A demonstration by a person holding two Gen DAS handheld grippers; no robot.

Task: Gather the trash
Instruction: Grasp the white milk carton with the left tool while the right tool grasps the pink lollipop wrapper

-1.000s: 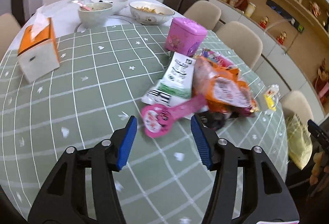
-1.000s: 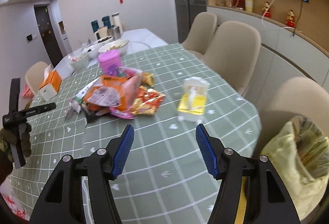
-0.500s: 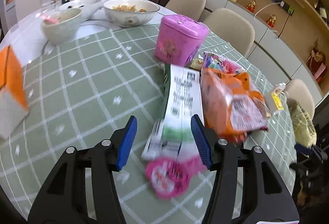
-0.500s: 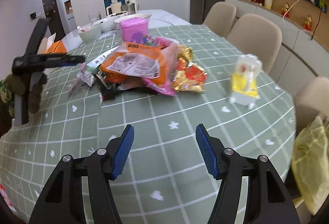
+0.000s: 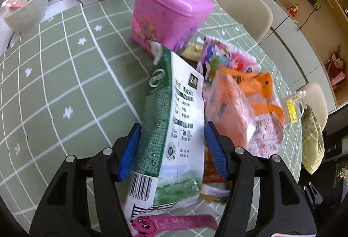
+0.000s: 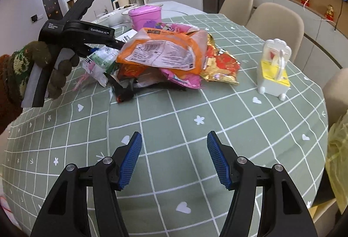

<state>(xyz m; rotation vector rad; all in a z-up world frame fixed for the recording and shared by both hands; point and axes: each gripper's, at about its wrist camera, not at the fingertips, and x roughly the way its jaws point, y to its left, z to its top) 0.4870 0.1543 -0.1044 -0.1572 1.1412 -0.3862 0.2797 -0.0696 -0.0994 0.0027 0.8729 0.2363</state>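
The left gripper straddles a green-and-white pouch at the pile's edge on the table, jaws opening, pads not yet pressing; the pouch looks light, crinkly, slippery, best pinched mid-body; the right gripper hangs spread and empty.

My pads are blue. The pouch between them is green and white. The tablecloth is sage green with a white grid.
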